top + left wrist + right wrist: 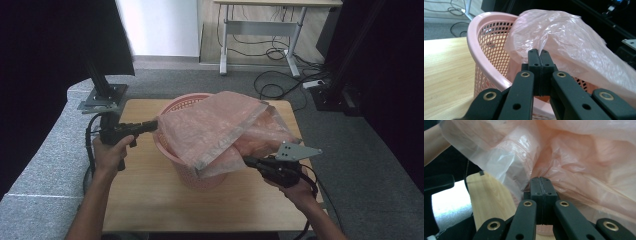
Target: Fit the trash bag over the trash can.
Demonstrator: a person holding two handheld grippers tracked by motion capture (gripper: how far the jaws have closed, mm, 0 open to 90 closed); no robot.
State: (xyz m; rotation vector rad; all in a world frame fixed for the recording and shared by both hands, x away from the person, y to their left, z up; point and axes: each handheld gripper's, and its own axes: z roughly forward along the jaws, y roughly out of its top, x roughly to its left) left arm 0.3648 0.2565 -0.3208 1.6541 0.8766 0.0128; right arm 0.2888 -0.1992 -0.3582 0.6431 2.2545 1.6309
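The mouth of the pink basket [187, 107] is blocked from above by the draped plastic bag [220, 127]. Bare table [165, 200] is left in front of the basket, and narrower strips beside it.

From my remote seat: the pink plastic mesh basket [186, 165] stands mid-table on the light wooden table [150, 190]. The pink translucent plastic bag [220, 125] drapes over its rim. My left gripper [156, 123] sits at the bag's left edge, my right gripper [246, 160] at its near right. A white-framed desk [260, 30] stands behind.
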